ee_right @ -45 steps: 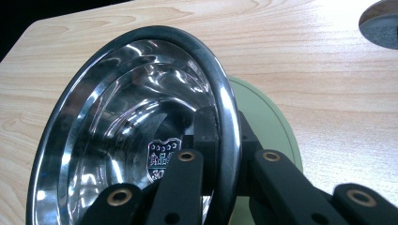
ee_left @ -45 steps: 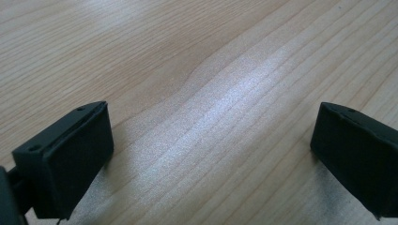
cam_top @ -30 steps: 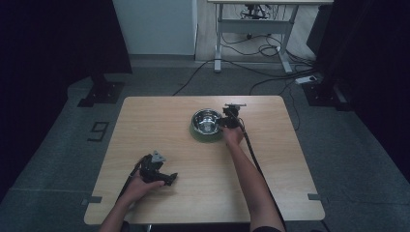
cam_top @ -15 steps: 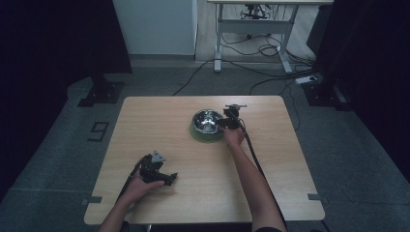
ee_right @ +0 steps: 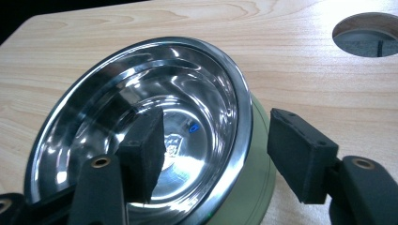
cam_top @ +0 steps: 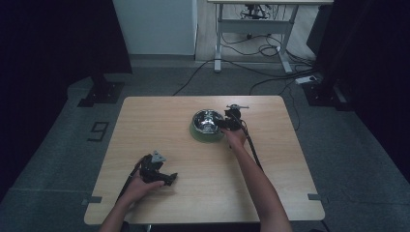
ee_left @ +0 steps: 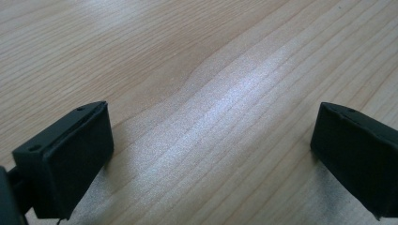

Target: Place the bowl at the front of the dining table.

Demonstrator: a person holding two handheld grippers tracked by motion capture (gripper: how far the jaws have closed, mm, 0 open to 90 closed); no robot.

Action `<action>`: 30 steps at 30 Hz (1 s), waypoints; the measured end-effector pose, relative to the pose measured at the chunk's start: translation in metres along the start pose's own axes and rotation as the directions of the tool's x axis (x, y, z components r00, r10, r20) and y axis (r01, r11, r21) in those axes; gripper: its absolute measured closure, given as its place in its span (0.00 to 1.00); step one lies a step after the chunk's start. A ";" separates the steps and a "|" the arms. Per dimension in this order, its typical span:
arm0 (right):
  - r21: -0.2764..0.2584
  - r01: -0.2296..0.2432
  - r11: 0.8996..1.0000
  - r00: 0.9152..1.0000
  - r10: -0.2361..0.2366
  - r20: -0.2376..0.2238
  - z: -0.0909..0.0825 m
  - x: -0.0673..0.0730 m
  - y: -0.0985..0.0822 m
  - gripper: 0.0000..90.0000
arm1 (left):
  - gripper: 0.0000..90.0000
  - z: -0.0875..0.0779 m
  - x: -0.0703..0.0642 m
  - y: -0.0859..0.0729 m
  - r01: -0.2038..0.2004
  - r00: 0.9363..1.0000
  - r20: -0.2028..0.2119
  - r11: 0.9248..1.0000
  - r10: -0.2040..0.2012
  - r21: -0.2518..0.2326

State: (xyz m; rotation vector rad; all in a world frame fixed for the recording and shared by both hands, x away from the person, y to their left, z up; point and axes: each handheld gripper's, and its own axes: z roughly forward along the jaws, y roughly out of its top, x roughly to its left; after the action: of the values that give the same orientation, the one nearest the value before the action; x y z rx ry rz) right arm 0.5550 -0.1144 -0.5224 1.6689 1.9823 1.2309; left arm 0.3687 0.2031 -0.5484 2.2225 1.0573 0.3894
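Nothing has shifted on the table since a second ago, though my right gripper has just been opening its jaws astride the bowl rim near the far edge, no longer pinching it, while my left gripper rests spread on bare wood

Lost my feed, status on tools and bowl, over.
Right tool just opened, jaws astride bowl rim, pads off it. Left tool open over bare table. Nothing in the way.
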 end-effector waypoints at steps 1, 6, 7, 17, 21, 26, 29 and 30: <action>-0.003 -0.001 1.000 1.000 0.001 0.001 -0.001 0.000 0.000 0.40 | 0.00 0.000 0.000 0.000 0.000 1.000 0.000 1.000 0.000 0.000; 0.002 -0.001 1.000 1.000 0.001 -0.026 -0.009 0.001 -0.002 0.37 | 0.00 0.000 0.000 0.000 0.000 1.000 0.000 1.000 0.000 0.000; -0.005 0.006 1.000 1.000 -0.006 -0.026 -0.012 0.001 -0.002 0.37 | 0.00 0.000 0.000 0.000 0.000 1.000 0.000 1.000 0.000 0.000; -0.027 0.017 0.999 0.999 -0.018 -0.047 -0.038 -0.001 -0.008 0.36 | 0.00 0.000 0.000 0.000 -0.002 1.000 0.004 1.000 0.002 -0.001; -0.021 0.025 0.999 0.998 -0.027 -0.065 -0.048 -0.005 -0.014 0.36 | 0.00 0.000 0.000 0.000 -0.003 1.000 0.003 1.000 0.003 -0.001; -0.020 0.039 0.999 0.996 -0.041 -0.085 -0.064 -0.008 -0.023 0.36 | 0.00 0.000 0.000 0.000 -0.003 1.000 0.004 1.000 0.003 -0.001; -0.023 0.052 0.998 0.994 -0.054 -0.096 -0.076 -0.010 -0.029 0.36 | 0.00 0.000 -0.001 0.000 -0.003 1.000 0.004 1.000 0.003 -0.001; -0.025 0.054 0.998 0.993 -0.056 -0.101 -0.080 -0.010 -0.030 0.36 | 0.00 0.000 -0.001 0.000 -0.003 1.000 0.004 1.000 0.003 -0.001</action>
State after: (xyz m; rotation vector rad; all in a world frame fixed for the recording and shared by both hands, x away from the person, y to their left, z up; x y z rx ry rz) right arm 0.4834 -0.1568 -0.4998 1.5592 2.0511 1.3383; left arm 0.3679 0.2030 -0.5485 2.2233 1.0522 0.3866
